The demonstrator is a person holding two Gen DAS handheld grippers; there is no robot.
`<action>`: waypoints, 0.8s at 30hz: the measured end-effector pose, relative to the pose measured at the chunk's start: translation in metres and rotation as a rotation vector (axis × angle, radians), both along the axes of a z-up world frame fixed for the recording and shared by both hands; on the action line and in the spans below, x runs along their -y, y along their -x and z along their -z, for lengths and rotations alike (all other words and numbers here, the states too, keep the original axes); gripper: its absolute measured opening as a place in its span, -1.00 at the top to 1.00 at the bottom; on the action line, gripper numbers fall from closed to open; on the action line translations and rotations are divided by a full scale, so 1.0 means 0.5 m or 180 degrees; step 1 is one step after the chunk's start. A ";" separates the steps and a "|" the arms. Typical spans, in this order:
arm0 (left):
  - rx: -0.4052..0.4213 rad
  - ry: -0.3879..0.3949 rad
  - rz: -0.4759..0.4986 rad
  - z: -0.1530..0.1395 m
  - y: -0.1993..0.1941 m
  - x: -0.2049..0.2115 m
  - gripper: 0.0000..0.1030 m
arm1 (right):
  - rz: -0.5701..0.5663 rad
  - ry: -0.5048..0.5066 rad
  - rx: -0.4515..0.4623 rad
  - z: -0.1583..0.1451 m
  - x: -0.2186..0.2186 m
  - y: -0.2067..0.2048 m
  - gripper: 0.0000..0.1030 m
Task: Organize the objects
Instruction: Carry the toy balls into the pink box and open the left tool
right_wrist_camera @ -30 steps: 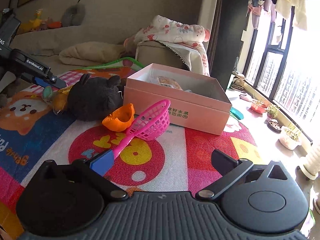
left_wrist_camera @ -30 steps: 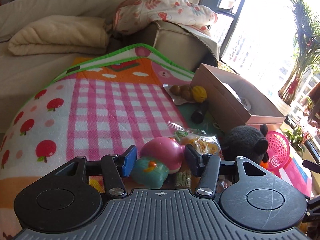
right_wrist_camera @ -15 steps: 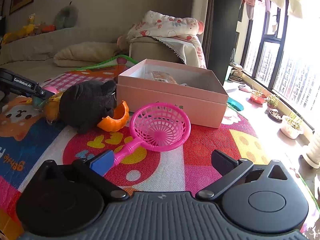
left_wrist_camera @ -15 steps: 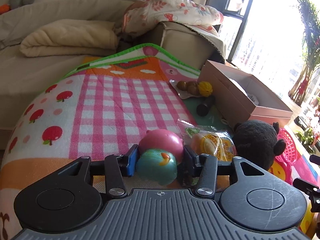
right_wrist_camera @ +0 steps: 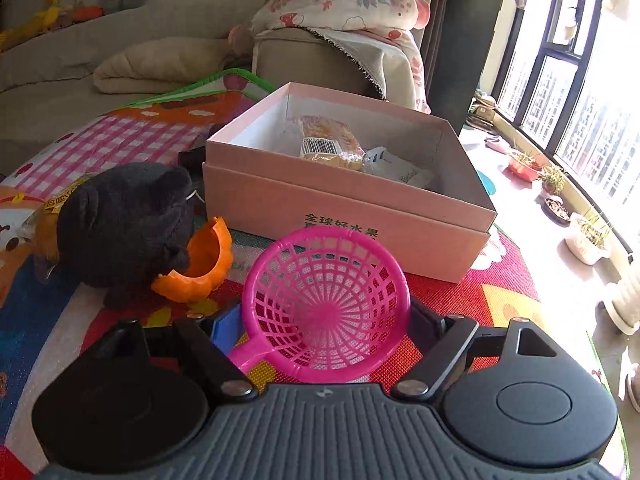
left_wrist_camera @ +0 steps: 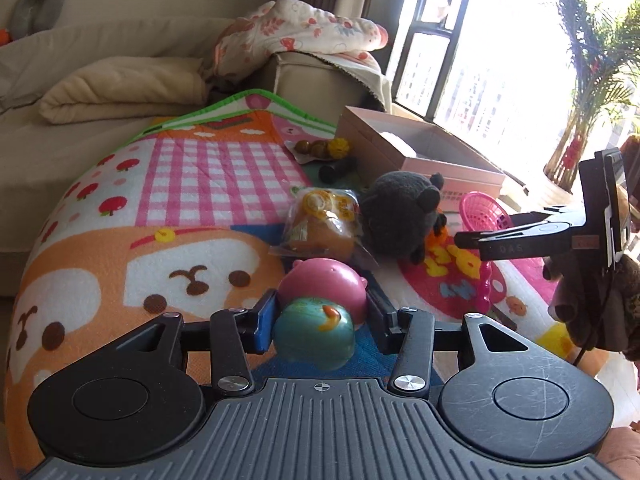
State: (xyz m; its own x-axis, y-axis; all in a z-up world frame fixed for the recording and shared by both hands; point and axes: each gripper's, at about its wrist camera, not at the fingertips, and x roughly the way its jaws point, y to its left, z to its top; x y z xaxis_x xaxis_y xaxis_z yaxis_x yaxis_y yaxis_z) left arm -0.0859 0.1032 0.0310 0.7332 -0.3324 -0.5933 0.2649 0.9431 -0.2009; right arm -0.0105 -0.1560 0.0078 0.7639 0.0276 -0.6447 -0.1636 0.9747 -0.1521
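Observation:
My left gripper [left_wrist_camera: 322,312] is shut on a teal-and-pink egg toy [left_wrist_camera: 316,332] and holds it over the play mat [left_wrist_camera: 120,264]. The bowl of a pink plastic sieve [right_wrist_camera: 328,296] lies on the mat between the fingers of my right gripper [right_wrist_camera: 325,320]. Its jaws are closing and the pads stand close by the rim on both sides. Behind the sieve is an open pink box [right_wrist_camera: 348,216] with wrapped snacks [right_wrist_camera: 328,144] inside. A black plush toy [right_wrist_camera: 128,216] and an orange pumpkin half [right_wrist_camera: 204,264] lie left of the sieve.
A bagged bun [left_wrist_camera: 324,224] lies beside the plush. Farther back are a small plate of nuts [left_wrist_camera: 320,146] and a dark cylinder [left_wrist_camera: 338,168]. A beige sofa [left_wrist_camera: 100,92] borders the mat at the back and left. Plant pots [right_wrist_camera: 588,236] line the window on the right.
The left jaws closed on the egg toy and carried it back, away from the bun and plush. The right gripper moved forward over the sieve and its jaws narrowed around the bowl.

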 end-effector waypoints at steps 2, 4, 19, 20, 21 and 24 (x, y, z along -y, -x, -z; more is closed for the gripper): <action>-0.0010 0.0007 0.0082 -0.001 0.007 0.018 0.01 | -0.0030 -0.0031 0.0084 -0.017 0.006 0.030 -0.60; 0.0034 0.0050 0.0148 -0.014 0.004 0.037 0.01 | -0.0063 -0.0068 0.0163 -0.039 0.018 0.070 -0.60; 0.0465 0.0062 0.0359 -0.183 -0.338 0.300 -0.02 | 0.0133 -0.0317 0.0740 -0.120 0.113 0.215 -0.60; 0.0428 0.0050 0.0350 -0.175 -0.363 0.314 -0.03 | 0.0154 -0.0330 0.0742 -0.118 0.119 0.217 -0.60; 0.0351 -0.0002 0.0347 -0.163 -0.385 0.329 -0.03 | 0.0180 -0.0349 0.0742 -0.116 0.125 0.221 -0.60; 0.0171 -0.0278 0.0299 -0.118 -0.427 0.371 -0.04 | 0.0272 -0.0400 0.0723 -0.107 0.146 0.227 -0.60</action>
State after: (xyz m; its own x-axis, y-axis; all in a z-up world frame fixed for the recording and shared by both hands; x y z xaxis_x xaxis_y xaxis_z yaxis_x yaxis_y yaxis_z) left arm 0.1276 -0.0826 0.0901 0.7327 -0.3497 -0.5838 0.3610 0.9270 -0.1022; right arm -0.1243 -0.2291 0.0615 0.8915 0.0258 -0.4523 -0.0555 0.9971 -0.0524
